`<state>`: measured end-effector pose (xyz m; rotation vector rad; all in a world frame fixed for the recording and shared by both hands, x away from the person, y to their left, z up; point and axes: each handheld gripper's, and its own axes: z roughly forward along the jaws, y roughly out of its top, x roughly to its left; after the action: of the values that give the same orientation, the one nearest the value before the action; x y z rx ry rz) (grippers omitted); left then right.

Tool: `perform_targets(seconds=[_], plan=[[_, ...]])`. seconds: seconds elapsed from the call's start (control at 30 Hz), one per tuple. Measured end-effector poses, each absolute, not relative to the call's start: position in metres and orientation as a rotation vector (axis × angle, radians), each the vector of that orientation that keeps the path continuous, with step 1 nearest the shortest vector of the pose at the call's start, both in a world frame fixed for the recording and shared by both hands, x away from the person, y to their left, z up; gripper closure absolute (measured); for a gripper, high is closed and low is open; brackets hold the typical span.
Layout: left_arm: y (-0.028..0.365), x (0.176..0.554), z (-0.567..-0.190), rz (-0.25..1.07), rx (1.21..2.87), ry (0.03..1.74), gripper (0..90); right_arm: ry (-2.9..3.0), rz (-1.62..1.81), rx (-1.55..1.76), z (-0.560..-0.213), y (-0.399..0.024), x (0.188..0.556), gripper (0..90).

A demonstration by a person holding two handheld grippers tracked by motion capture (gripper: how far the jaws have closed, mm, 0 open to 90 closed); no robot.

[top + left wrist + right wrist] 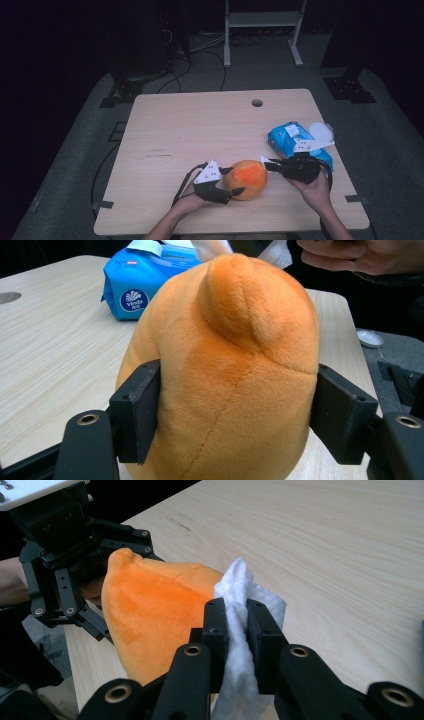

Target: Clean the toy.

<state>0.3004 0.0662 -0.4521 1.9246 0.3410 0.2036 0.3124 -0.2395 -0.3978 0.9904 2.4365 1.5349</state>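
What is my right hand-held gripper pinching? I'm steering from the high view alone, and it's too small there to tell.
Observer: A white wipe, clamped between its jaws, in the right gripper view.
Operator: Is the wipe on the toy yet?
Observer: It lies against the orange plush toy, at its near side.
Operator: And the left hand-held gripper?
Observer: Its pads press the toy's two sides, seam facing the camera.
Operator: Anything readable on the blue pack?
Observer: The blue wipes pack shows a round white logo in the left gripper view.

The left gripper (231, 181) is clamping the orange plush toy (246, 179); beside that toy, the right gripper (264, 161) is pinching a white wipe (239, 630).
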Motion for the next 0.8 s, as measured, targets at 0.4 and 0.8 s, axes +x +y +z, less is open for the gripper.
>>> perform_targets(seconds=[0.4,0.8], plan=[[0.053,0.298,-0.45,0.23,1.93,0.363,29.0,2.498,1.539,0.713,-0.378,-0.182,0.286,79.9],[0.059,0.307,-0.455,0.221,1.916,0.28,11.3,2.489,1.507,0.827,-0.386,-0.207,0.297,79.7]])
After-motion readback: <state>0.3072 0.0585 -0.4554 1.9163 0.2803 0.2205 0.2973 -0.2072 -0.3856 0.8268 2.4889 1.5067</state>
